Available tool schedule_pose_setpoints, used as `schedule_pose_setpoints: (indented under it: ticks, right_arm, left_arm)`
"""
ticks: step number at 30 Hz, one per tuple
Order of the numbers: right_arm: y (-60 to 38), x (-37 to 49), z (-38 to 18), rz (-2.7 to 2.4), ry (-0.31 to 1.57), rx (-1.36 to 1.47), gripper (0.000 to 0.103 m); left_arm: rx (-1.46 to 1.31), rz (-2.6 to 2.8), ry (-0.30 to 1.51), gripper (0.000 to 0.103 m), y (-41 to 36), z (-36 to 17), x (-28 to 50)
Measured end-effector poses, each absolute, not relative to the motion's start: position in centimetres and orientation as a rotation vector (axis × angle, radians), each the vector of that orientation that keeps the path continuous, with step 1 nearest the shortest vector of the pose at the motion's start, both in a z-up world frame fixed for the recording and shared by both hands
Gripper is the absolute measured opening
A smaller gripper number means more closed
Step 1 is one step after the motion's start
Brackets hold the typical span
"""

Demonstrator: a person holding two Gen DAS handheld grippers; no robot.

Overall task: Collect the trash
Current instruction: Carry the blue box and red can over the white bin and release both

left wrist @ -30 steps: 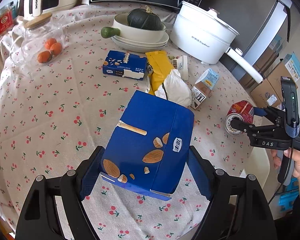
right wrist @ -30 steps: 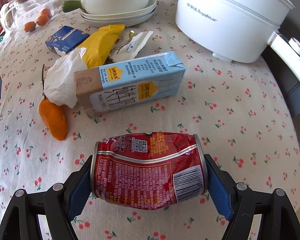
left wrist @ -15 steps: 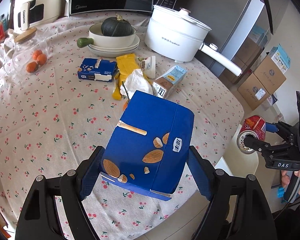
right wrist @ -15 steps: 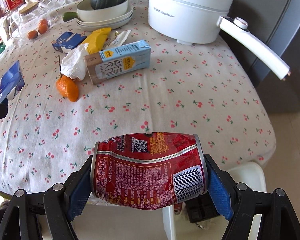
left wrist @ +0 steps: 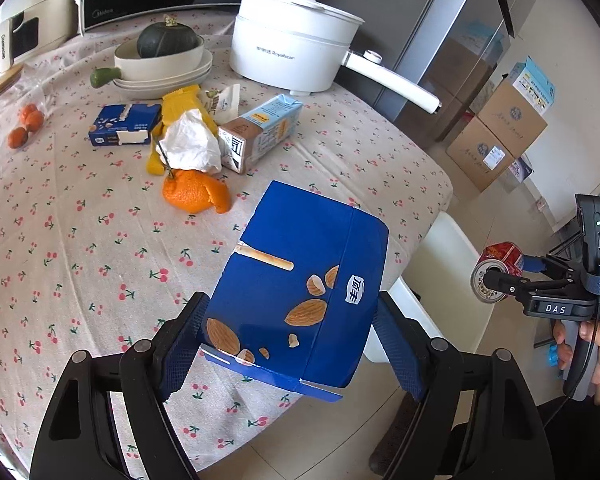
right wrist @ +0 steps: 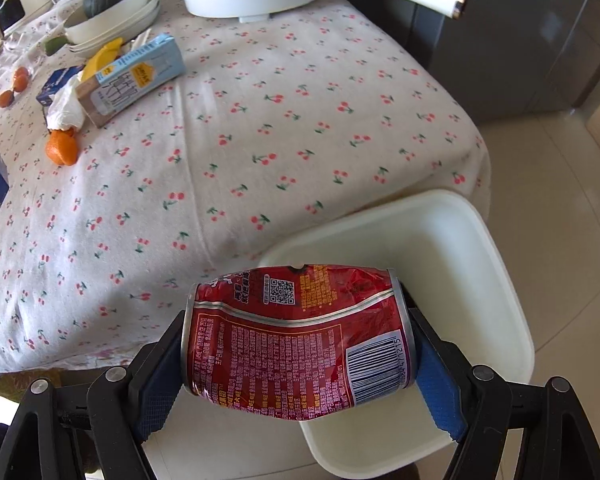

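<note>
Left wrist view: the left tongs (left wrist: 290,344) grip a blue almond-print box (left wrist: 296,296), blue pads pressed to both its sides, held above the near edge of the counter (left wrist: 80,240) with its cherry-print cloth. Farther back on the cloth lie an orange peel (left wrist: 194,196), a crumpled white tissue (left wrist: 190,146), a light-blue milk carton (left wrist: 260,132) on its side, a smaller blue box (left wrist: 126,124) and a yellow wrapper (left wrist: 180,102). At the right, a hand (left wrist: 592,344) holds the right tongs.

Right wrist view: the right tongs (right wrist: 296,340) clamp a dented red can (right wrist: 296,336) end to end, lying crosswise over a white bin (right wrist: 460,240) that stands on the floor just beside the counter.
</note>
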State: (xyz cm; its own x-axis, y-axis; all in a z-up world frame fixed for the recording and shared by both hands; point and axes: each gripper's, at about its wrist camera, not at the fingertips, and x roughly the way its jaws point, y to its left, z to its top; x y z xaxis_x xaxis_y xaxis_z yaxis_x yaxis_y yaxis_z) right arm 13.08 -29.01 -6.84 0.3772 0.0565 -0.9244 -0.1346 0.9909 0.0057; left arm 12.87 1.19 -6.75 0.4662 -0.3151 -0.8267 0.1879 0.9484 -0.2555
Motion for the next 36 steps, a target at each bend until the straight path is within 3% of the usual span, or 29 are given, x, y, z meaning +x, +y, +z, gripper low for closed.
schedule_pose_setpoints:
  ticks: [22,36]
  right_arm:
    - [-42.1,9.9,-10.6,-0.074,1.223,0.052,0.085]
    - [-44.1,9.9,-10.9,-0.095,1.203,0.047,0.085]
  left_arm:
    - [0.065,-0.579,1.053,0.084,-17.8,-11.6,14.2]
    - [0.095,-0.622,0.993,0.086,-21.9,-14.9,16.7]
